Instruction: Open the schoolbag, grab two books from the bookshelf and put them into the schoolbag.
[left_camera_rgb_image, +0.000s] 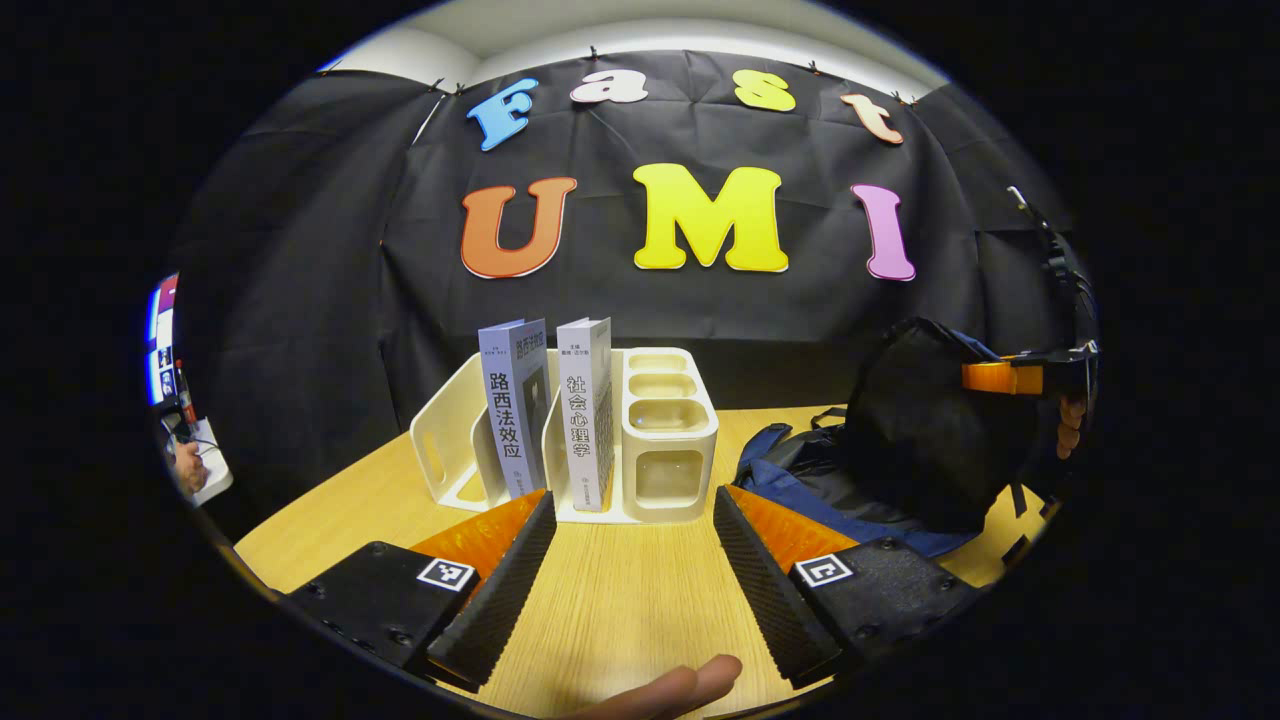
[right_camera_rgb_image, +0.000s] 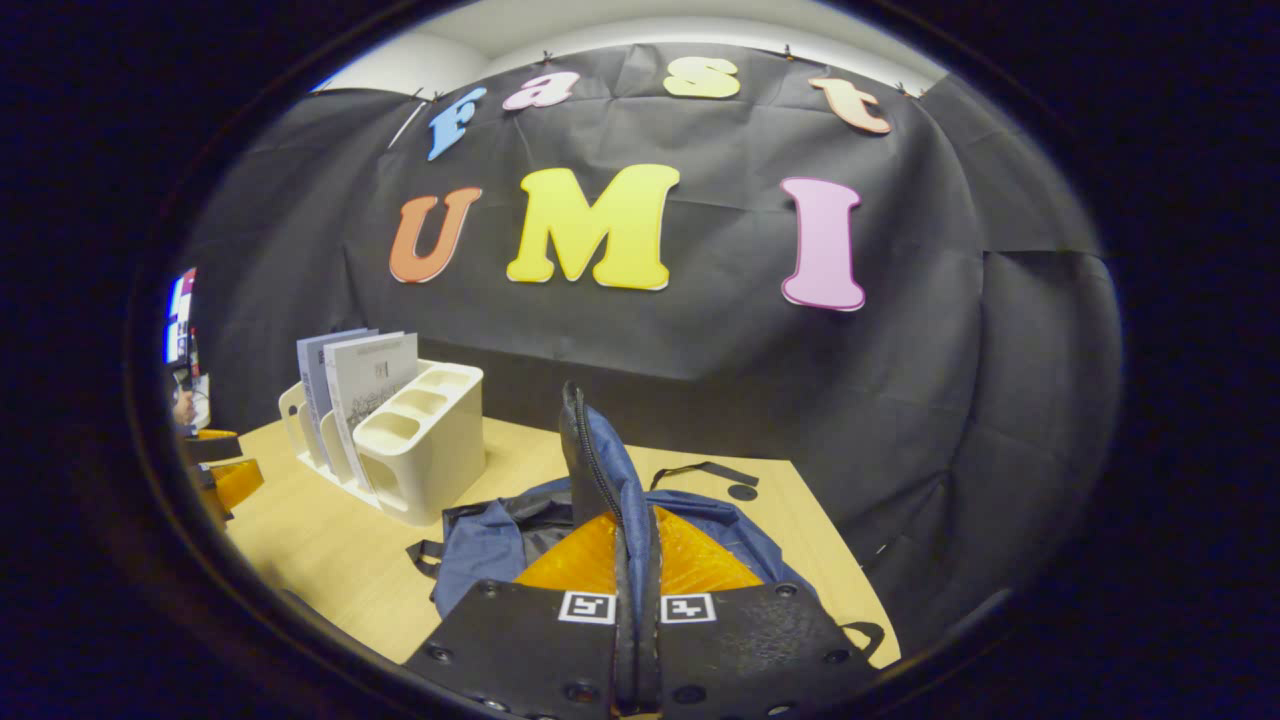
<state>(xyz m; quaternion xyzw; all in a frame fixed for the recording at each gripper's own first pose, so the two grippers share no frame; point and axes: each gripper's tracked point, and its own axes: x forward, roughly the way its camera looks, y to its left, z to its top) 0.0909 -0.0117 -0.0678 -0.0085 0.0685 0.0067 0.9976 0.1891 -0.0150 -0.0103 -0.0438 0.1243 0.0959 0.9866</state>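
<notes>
A person is standing at a wooden table (left_camera_rgb_image: 620, 590), holding a gripper in each hand. In the left gripper view, the left gripper (left_camera_rgb_image: 634, 570) is hovering low over the table with its jaws spread wide and nothing between them. Just beyond the gap between those jaws, a cream bookshelf (left_camera_rgb_image: 668, 420) is standing on the table. Two books are standing upright in its slots: a grey-blue book (left_camera_rgb_image: 514, 405) slightly left of the jaw line, and a white book (left_camera_rgb_image: 587, 410) just beside it, straight ahead. To the right of the jaws, the schoolbag (left_camera_rgb_image: 900, 450), dark blue and black, is lying on the table.

In the right gripper view, the right gripper (right_camera_rgb_image: 637, 560) is pinching the schoolbag's flap (right_camera_rgb_image: 600, 460), both fingers pressing on the fabric and holding it upright, with the zip edge rising straight ahead of the jaws. The rest of the bag is lying spread beneath and around them. The bookshelf is sitting well off to the jaws' left.
</notes>
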